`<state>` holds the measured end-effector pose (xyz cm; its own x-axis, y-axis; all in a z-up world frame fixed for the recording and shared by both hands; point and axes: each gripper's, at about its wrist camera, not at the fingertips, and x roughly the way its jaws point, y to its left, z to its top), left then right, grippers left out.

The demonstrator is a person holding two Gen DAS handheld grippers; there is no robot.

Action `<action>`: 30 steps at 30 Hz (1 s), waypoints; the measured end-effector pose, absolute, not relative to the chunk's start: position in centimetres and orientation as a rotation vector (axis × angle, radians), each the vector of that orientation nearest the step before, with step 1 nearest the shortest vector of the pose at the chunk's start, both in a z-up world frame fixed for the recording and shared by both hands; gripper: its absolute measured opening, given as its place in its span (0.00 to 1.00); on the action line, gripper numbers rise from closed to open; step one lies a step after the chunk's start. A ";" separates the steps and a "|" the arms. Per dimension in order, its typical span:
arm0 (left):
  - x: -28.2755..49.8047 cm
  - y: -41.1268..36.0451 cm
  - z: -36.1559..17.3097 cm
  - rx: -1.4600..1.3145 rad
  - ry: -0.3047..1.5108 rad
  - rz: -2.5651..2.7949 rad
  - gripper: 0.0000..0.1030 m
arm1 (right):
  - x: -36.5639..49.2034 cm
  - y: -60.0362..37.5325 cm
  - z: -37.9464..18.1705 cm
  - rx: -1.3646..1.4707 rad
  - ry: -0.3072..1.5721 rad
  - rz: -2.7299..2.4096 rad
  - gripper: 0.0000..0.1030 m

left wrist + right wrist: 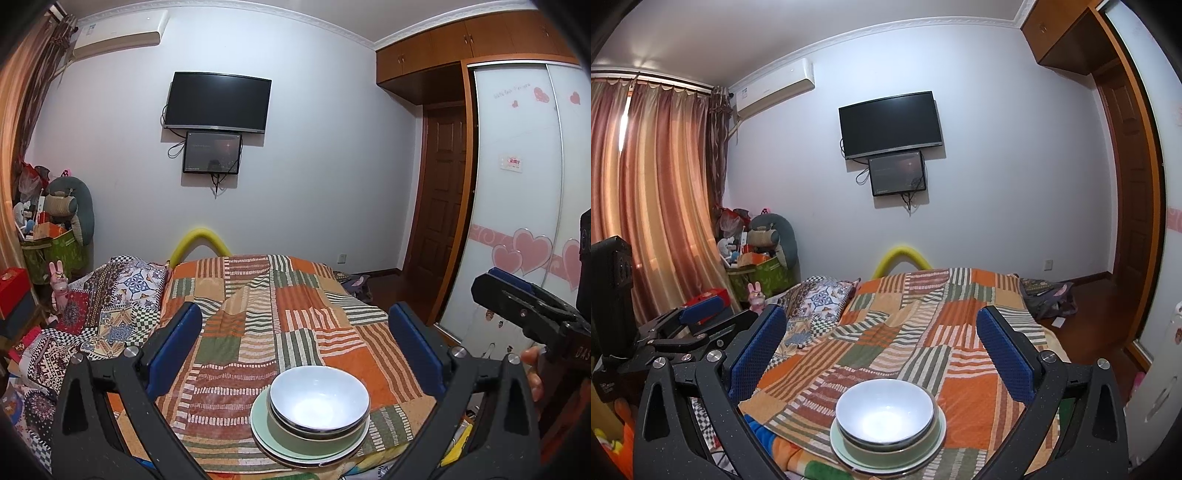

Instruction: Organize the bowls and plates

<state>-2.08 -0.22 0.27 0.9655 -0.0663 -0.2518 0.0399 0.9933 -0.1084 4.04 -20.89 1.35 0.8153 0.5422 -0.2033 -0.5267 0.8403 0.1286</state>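
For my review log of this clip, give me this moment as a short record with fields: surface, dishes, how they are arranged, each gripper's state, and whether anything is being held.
surface: patchwork striped blanket spread over a bed
dishes: white bowl, green bowl under it, pale green plate, white plate at the bottom
arrangement: one nested stack near the blanket's near edge
left gripper: open, fingers apart above the stack, touching nothing
right gripper: open, also empty, beside the left one
held: nothing
background: wall TV, wardrobe
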 end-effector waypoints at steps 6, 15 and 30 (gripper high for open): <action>-2.0 -0.2 0.2 -0.104 0.259 -0.052 1.00 | 4.1 -20.9 1.3 0.067 0.238 0.575 1.00; -2.0 -0.4 0.3 -0.096 0.257 -0.049 1.00 | 4.1 -20.8 1.4 0.061 0.241 0.577 1.00; -2.1 -0.9 0.0 -0.080 0.261 -0.060 1.00 | 4.1 -20.6 1.4 0.058 0.243 0.579 1.00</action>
<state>-2.06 -0.94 -0.03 0.9643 -0.0695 -0.2555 0.0487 0.9950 -0.0868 4.14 -20.58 1.35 0.8095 0.5482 -0.2105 -0.5345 0.8363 0.1224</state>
